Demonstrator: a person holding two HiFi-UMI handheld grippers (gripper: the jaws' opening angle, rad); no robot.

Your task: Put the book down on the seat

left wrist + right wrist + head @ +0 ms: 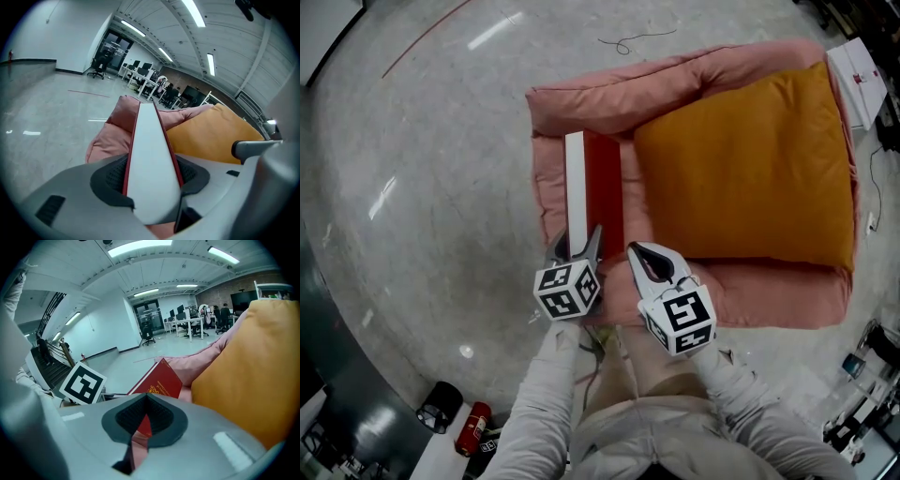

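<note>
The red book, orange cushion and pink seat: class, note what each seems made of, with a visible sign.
Red book: likely smooth board cover, white paper pages; straight, stiff edges. Orange cushion: matte cloth, probably stuffed; puffed, creased corners. Pink seat: soft matte fabric, seemingly padded; rounded, wrinkled rim.

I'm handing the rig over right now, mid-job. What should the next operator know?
Left gripper: jaws shut on the book, gripping its near end.
Right gripper: jaws shut, nothing in them, close beside the left one.
Book: on edge, white page edge up, over the bare strip of the pink seat beside the orange cushion.
Done: book is in hand at the seat.
Left: lay it flat on the seat, open the jaws, back away.
</note>
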